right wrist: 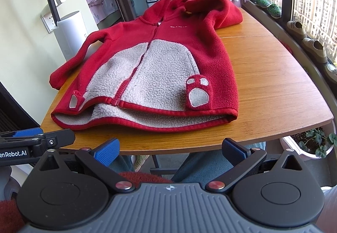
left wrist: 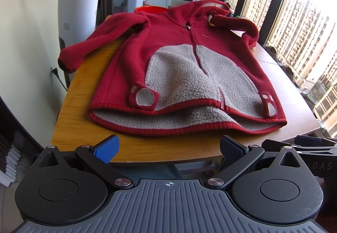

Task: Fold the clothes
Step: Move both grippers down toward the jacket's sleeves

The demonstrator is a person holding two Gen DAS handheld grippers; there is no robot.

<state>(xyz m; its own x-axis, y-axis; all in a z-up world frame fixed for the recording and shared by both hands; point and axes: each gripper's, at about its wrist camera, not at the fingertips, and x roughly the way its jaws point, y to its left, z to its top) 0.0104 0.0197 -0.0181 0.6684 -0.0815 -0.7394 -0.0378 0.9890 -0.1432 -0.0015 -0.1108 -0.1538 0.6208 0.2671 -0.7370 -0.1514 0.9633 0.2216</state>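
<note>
one red hooded fleece jacket (left wrist: 181, 68) lies spread front-up on the wooden counter (left wrist: 84, 119), zipped, its hem toward the near edge and one sleeve hanging past the far left edge. the left gripper (left wrist: 168, 148) and right gripper (right wrist: 170, 149) hover just off the counter's near edge, both sets of fingers (left wrist: 107, 148) spread wide, holding nothing.

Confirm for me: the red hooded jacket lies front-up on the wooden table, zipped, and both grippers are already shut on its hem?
Not quite. The red hooded jacket does lie front-up and zipped on the wooden table, but both wrist views show the left gripper and right gripper open, short of the hem.
</note>
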